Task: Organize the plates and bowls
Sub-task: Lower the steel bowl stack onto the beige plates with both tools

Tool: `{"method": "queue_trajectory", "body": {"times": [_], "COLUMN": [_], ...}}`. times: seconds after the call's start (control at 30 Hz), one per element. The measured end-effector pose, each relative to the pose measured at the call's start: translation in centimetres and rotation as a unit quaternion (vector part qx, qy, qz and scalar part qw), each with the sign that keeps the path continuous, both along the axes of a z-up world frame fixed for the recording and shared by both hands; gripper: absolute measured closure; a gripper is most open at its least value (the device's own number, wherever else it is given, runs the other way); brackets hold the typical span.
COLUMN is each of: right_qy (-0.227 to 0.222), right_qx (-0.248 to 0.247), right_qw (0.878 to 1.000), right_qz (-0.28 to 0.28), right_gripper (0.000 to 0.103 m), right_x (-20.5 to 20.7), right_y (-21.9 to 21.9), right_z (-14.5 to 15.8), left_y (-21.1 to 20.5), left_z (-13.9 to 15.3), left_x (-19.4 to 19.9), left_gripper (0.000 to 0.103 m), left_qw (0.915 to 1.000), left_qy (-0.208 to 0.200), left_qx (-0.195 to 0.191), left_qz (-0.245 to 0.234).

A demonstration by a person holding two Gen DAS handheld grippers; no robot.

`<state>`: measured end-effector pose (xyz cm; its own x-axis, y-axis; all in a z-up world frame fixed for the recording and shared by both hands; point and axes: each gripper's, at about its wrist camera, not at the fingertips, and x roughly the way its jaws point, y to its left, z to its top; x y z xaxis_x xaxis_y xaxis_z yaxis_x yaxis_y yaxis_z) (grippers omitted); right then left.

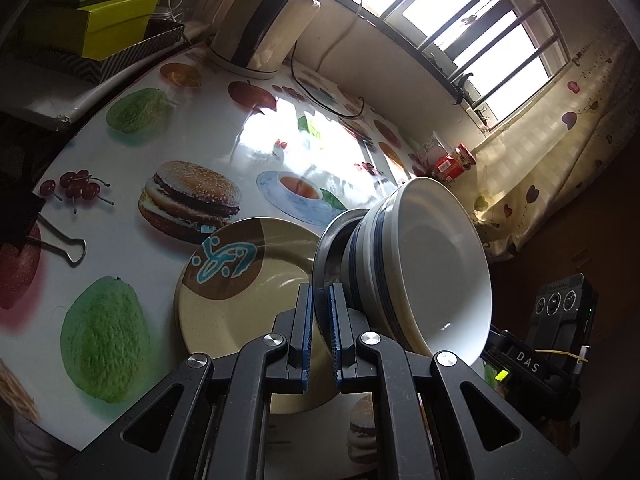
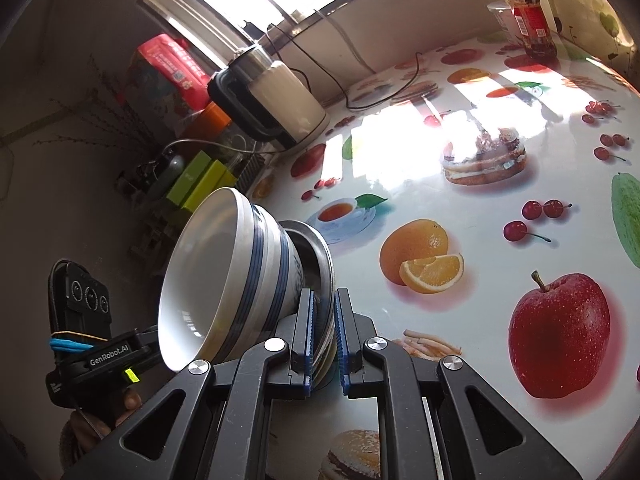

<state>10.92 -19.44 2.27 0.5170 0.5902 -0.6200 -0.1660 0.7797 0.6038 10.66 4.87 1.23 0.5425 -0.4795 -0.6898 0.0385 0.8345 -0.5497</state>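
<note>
Nearby, beige plate (image 1: 244, 280) under stacked bowls (image 1: 420, 264), kettle (image 1: 268, 32) behind, jar (image 1: 456, 162) far

Right gripper (image 1: 532, 360) – "DAS"; left gripper (image 2: 108, 358) – "GenRobot.AI".

Metal plate (image 1: 332, 256) mostly hidden behind stacked bowls (image 1: 420, 264); jar label (image 2: 530, 20) unreadable

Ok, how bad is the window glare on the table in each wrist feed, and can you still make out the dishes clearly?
Left wrist view: glare patch on the tablecloth beyond the beige plate, window blown out; white bowl sharp, shaded inside. Right wrist view: wider glare washes out the mid-table prints; bowl stack and the metal plate pinched in the right gripper stay crisp. Fisheye bends both edges.
</note>
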Motion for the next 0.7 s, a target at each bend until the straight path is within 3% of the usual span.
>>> {"method": "queue_trajectory", "body": {"times": [0.7], "right_qy": [0.013], "right_qx": [-0.003], "right_qw": [0.999], "right_qz": [0.034], "right_gripper": [0.092], "right_x": [1.5], "right_y": [3.8], "right_z": [-1.2], "left_y": [3.2], "left_z": [-1.1], "left_x": [-0.3], "left_gripper": [0.095], "left_qw": [0.9995], "left_qy": [0.015], "left_qx": [0.003], "left_qz": [0.028]}}
